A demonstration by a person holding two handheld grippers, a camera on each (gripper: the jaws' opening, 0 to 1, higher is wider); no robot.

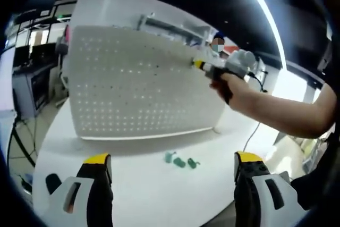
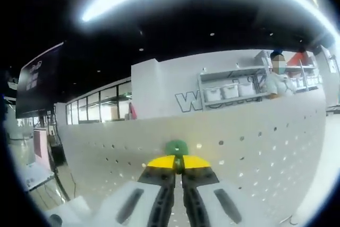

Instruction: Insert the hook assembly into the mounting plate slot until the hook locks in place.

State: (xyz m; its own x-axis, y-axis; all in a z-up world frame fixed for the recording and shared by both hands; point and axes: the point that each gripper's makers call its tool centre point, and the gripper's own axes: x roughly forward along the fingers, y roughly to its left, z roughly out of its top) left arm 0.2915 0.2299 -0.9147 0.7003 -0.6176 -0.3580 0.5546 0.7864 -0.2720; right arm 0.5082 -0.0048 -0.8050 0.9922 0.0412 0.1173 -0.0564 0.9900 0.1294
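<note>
While the upright pegboard (image 1: 138,83) stands on the table (image 1: 159,190), the right gripper (image 2: 178,164) pinches a green hook (image 2: 176,147) against it and could miss a hole, the left gripper (image 1: 172,166) idling open above three spare hooks (image 1: 180,160).

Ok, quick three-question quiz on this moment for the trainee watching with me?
1. True or false: the right gripper has its jaws shut on a green hook at the pegboard.
2. How many green hooks lie on the table in the left gripper view? A) one B) three C) five
3. Fill in: the left gripper has its jaws ____.

Key: 1 true; 2 B; 3 open.
</note>
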